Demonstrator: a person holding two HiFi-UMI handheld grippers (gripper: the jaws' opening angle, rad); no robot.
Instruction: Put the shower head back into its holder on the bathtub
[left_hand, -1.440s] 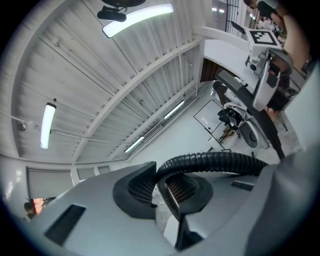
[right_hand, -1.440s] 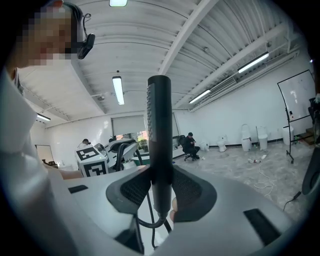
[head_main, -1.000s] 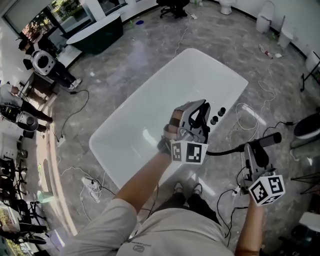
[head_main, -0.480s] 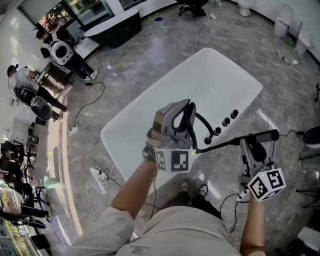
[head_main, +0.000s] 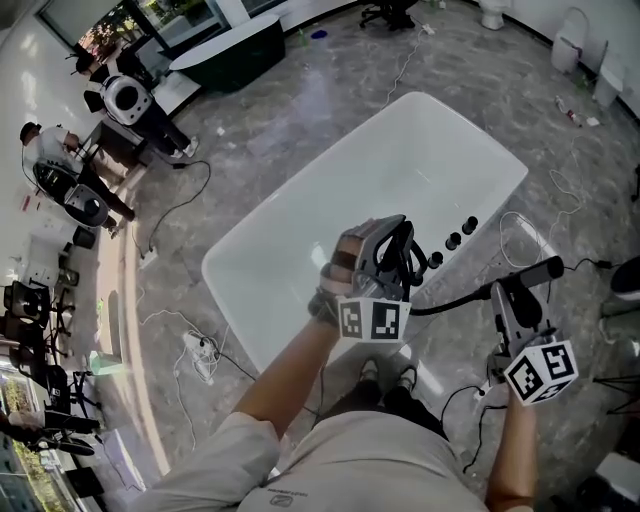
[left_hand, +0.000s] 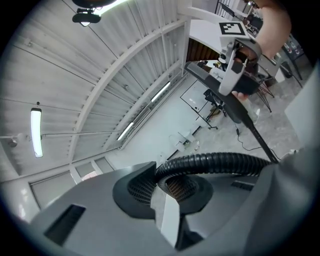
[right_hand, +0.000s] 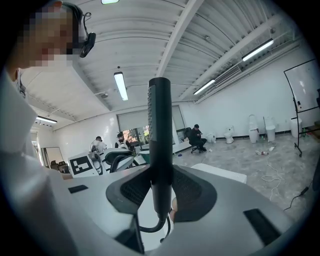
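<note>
Nearest you, your right gripper (head_main: 508, 295) has its jaws closed on the slim black stick-shaped shower head (head_main: 535, 272). In the right gripper view it stands upright between the pads, hose end down. In the head view its long axis runs crosswise, with the free end pointing right, away from the tub, and the hose end toward your left gripper (head_main: 398, 240). That gripper's jaws are clamped on the ribbed black hose (left_hand: 215, 162). Just beyond it, a row of round black fittings (head_main: 453, 241) sits on the near rim of the white rounded bathtub (head_main: 380, 170); which of them is the holder cannot be told. The left gripper is the nearer to them. The shower head hangs apart from the rim, to its right, over the grey marbled floor (head_main: 560, 210). The coming move therefore likely runs leftward and away from you, toward that rim.
</note>
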